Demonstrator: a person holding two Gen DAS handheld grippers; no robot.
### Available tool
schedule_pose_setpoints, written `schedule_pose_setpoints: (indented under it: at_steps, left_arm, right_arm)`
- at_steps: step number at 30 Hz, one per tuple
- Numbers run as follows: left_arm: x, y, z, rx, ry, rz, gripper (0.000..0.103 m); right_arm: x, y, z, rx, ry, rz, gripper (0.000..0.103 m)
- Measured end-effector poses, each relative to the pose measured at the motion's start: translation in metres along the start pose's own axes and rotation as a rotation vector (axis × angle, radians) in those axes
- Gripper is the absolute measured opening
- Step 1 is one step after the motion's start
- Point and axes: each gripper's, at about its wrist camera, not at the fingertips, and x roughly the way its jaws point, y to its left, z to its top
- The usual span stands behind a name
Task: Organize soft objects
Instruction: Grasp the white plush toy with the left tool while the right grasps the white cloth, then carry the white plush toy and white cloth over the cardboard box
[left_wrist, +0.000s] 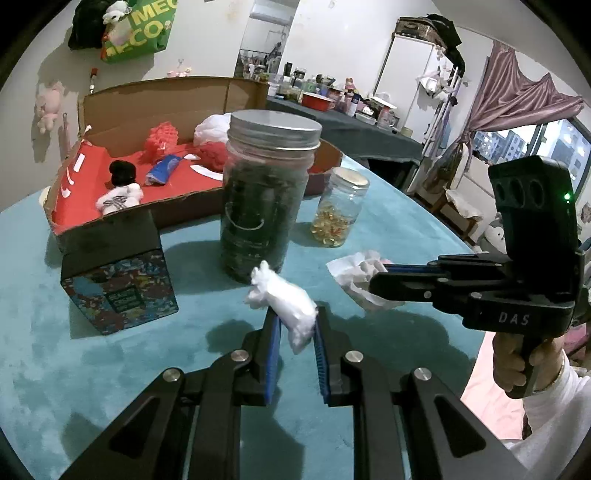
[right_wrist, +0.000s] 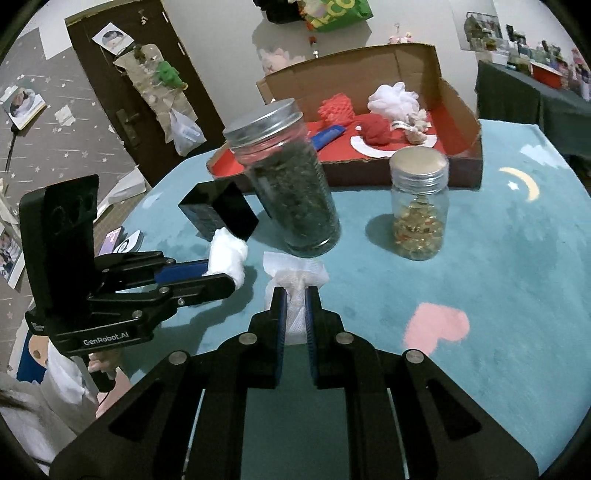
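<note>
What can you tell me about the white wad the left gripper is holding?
The white wad is a soft, crumpled lump that looks like cotton or tissue, plain white, with a ragged tuft at its far end. The left gripper is shut on it, both blue pads pressing its sides, so it bulges out ahead of the fingertips. It appears lifted off the teal tablecloth, casting a shadow below. It sits in front of the tall dark-filled jar without touching it.
</note>
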Motion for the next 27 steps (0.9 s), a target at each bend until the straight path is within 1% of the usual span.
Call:
schedule_pose_setpoints:
  at_steps: [16, 27]
  left_arm:
    - [-0.003, 0.000, 0.001, -0.012, -0.011, -0.006, 0.019]
    - [-0.022, 0.019, -0.003, -0.030, -0.030, 0.054, 0.019]
  right_arm:
    - [-0.001, -0.001, 0.001, 0.001, -0.001, 0.003, 0.010]
    - [-0.013, -0.010, 0.005, 0.009, -0.025, -0.033, 0.010]
